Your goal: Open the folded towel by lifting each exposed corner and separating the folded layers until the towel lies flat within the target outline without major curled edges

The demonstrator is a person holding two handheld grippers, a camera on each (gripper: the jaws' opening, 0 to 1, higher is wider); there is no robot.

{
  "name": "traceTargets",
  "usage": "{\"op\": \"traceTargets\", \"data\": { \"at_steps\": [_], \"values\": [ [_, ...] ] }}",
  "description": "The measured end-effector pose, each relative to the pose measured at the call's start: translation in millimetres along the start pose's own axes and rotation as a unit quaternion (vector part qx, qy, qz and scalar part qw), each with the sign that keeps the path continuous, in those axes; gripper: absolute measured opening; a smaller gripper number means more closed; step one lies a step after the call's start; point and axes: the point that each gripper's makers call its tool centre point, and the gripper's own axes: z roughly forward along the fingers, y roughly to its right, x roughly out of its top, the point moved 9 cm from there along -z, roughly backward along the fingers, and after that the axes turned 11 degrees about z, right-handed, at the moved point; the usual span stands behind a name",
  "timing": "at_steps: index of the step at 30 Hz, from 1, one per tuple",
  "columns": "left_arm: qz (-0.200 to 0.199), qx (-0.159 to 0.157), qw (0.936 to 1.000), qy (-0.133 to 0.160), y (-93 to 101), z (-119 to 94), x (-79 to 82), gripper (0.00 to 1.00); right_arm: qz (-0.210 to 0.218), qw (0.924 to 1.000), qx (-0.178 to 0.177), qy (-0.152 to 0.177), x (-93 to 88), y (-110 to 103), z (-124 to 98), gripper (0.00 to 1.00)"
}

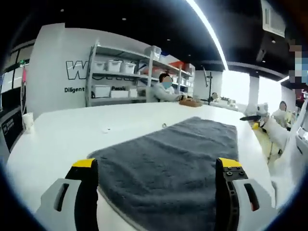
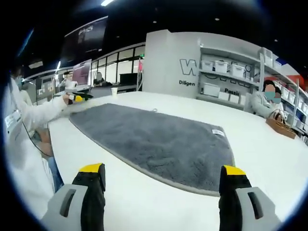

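Note:
A dark grey towel (image 1: 173, 159) lies spread out flat on the white table (image 1: 72, 130). In the left gripper view its near edge sits between my left gripper's (image 1: 157, 166) yellow-tipped jaws, which stand wide open and hold nothing. Past the towel's far right corner the right gripper (image 1: 253, 120) shows small, beside a white sleeve (image 1: 275, 129). In the right gripper view the towel (image 2: 154, 139) stretches away to the left, with a white label (image 2: 218, 132) near its right corner. My right gripper (image 2: 163, 171) stands open just short of the towel's near edge. The left gripper (image 2: 77, 97) shows at the towel's far left end.
A person in white (image 2: 21, 139) stands at the table's left edge. A paper cup (image 1: 28, 121) stands near the table's rim. Beyond the table are shelves with white bins (image 1: 115, 67), a seated person (image 2: 267, 101) and a brown basket (image 2: 281, 127).

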Motion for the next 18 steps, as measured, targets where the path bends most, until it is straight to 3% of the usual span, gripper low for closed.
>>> {"op": "traceTargets", "data": {
  "at_steps": [9,18],
  "values": [
    [0.003,-0.01,0.9999,0.004,53.5,-52.2,1.2,1.0,-0.014,0.9997,0.017,-0.008,1.3,4.6,16.6,0.99],
    [0.005,0.007,0.9999,0.009,83.5,-85.3,4.3,1.0,-0.038,0.9983,0.042,-0.011,21.9,28.4,51.0,0.99]
  ]
}}
